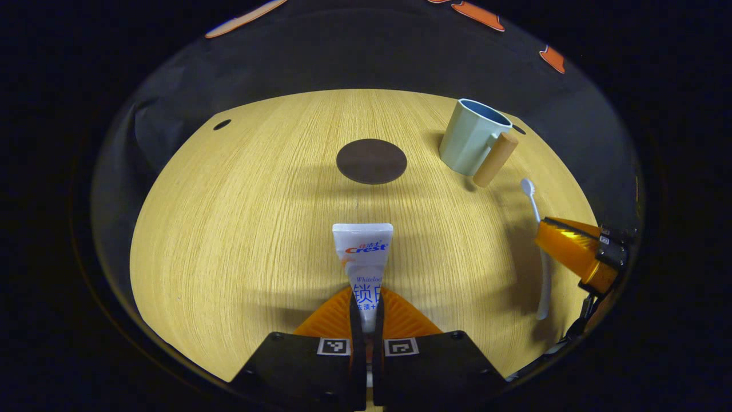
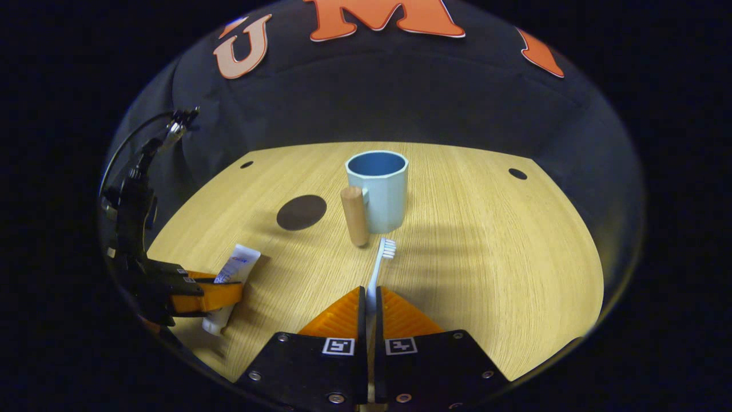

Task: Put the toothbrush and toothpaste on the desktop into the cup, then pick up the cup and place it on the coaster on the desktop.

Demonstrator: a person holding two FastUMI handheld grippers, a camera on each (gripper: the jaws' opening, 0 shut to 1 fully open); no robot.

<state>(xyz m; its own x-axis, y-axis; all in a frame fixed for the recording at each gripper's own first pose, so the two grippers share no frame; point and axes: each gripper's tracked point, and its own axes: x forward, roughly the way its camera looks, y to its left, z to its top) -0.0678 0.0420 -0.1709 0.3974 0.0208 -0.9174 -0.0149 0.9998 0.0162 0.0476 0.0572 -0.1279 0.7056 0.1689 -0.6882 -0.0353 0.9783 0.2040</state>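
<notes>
A white toothpaste tube (image 1: 362,254) lies on the wooden desktop (image 1: 240,229), and my left gripper (image 1: 366,312) is shut on its lower end. In the right gripper view the same tube (image 2: 235,269) sits in that gripper (image 2: 220,294) at the left. My right gripper (image 2: 370,306) is shut on the handle of a white toothbrush (image 2: 380,264) whose bristles point toward the cup. The pale green cup (image 2: 378,189) with a wooden handle (image 2: 354,216) stands upright just beyond. From the left gripper view the cup (image 1: 472,137), toothbrush (image 1: 537,240) and right gripper (image 1: 557,237) are at the right. A dark round coaster (image 1: 371,161) lies ahead.
The coaster (image 2: 301,212) lies left of the cup in the right gripper view. Small dark holes (image 2: 517,173) mark the desktop near its far corners. The black cloth wall rises behind the desk's far edge. Bare wood stretches to the right of the cup.
</notes>
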